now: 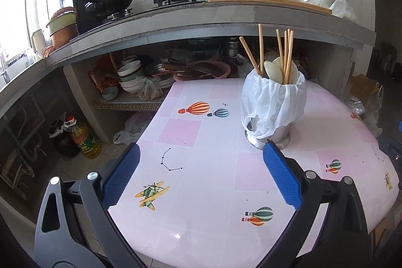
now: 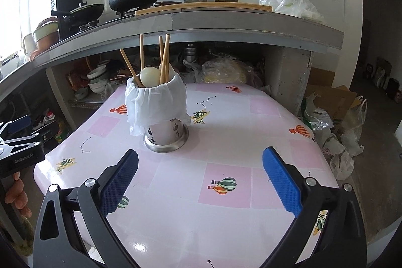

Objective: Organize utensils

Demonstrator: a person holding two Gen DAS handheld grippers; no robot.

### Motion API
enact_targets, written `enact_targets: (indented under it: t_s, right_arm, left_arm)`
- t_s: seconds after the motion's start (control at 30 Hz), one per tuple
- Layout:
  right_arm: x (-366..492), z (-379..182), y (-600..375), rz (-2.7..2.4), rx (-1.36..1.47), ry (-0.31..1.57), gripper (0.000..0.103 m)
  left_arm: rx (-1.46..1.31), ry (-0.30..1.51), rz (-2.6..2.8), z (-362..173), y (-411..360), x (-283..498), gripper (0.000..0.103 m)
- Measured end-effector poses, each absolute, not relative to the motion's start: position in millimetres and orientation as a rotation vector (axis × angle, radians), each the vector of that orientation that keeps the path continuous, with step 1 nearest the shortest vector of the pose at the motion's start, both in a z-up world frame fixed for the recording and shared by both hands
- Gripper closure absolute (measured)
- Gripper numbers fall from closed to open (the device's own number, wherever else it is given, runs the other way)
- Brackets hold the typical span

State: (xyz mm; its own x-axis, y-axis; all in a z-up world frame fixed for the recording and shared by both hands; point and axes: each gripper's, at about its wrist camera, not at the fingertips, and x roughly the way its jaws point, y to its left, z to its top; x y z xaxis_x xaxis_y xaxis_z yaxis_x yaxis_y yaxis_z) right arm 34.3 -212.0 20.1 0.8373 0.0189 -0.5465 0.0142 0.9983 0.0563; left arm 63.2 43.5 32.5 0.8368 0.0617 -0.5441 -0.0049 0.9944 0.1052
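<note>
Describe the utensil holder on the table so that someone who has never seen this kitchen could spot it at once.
Find the table with the pink-checked, balloon-printed cover, in front of the grey kitchen counter. The utensil holder is the only thing standing on it: a shiny perforated metal cup on a round base. A white plastic bag is draped over its rim, and wooden chopsticks and pale spoons stick out of the top.

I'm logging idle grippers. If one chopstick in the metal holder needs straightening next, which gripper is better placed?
Probably the right gripper: open, empty, with the holder nearly centred ahead. For the left gripper, also open, the holder sits off beside one finger.
</note>
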Motion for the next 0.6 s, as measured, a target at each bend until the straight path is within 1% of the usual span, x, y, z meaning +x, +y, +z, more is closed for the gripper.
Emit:
enact_targets:
  t_s: [0.13,0.3,0.6]
  right_arm:
    - [38.4,17.8,-214.4,-0.034,0.067,0.587,0.007]
    - [42.2,15.5,-216.5,-0.076,0.065,0.584,0.007]
    - [41.2,14.8,-210.2,-0.121,-0.008,0.565,0.007]
  left_arm:
    - [0.047,0.542,0.042,36.5,47.2,61.8,0.008]
    - [0.077,0.534,0.064,38.2,45.2,63.4,0.008]
    - [0.067,0.583,0.063,32.1,46.3,69.7,0.008]
